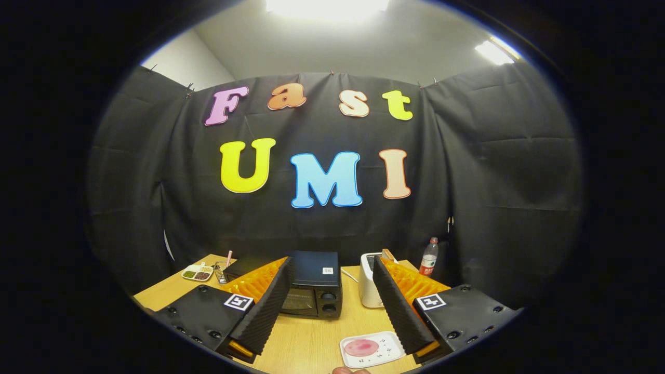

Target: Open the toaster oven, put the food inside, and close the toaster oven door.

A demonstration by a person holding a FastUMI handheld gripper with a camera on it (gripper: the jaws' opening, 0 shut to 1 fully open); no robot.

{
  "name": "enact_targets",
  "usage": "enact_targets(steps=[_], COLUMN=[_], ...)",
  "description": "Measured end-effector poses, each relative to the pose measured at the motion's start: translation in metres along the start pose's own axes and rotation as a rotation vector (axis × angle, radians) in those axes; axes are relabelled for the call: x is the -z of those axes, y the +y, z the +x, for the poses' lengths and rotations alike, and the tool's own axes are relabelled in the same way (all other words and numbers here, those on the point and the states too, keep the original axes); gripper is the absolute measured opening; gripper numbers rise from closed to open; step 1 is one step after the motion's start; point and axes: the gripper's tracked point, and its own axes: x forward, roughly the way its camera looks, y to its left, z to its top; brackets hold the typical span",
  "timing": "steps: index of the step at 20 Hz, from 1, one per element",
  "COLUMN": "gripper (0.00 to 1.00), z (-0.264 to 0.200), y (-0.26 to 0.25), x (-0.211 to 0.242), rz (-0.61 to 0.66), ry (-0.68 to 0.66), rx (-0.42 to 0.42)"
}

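The tongs (328, 311) stand wide apart with nothing between them, their ribbed black fingers (270, 306) framing the lower middle of the frame. Beyond them, at centre, the black toaster oven (313, 284) sits on the wooden counter (306, 343) with its door shut. The door's handle is too dim to make out, but it likely runs along the top edge of the glass; that is the place to hook and pull down. The oven looks heavy enough to stay put, though a hard tug could slide it. At lower centre-right, near the right finger, a white tray (372, 349) carries a flat pink slice of food (361, 347). It looks soft and slippery, so it may be safer to grip the stiff tray by its rim.
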Motion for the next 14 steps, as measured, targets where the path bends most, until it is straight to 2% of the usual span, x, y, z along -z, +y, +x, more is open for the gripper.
enact_targets(steps=[14], gripper=[0.98], z=[0.024], y=[0.049], x=[0.016], rz=[-0.012], ry=[0.064], rx=[-0.051])
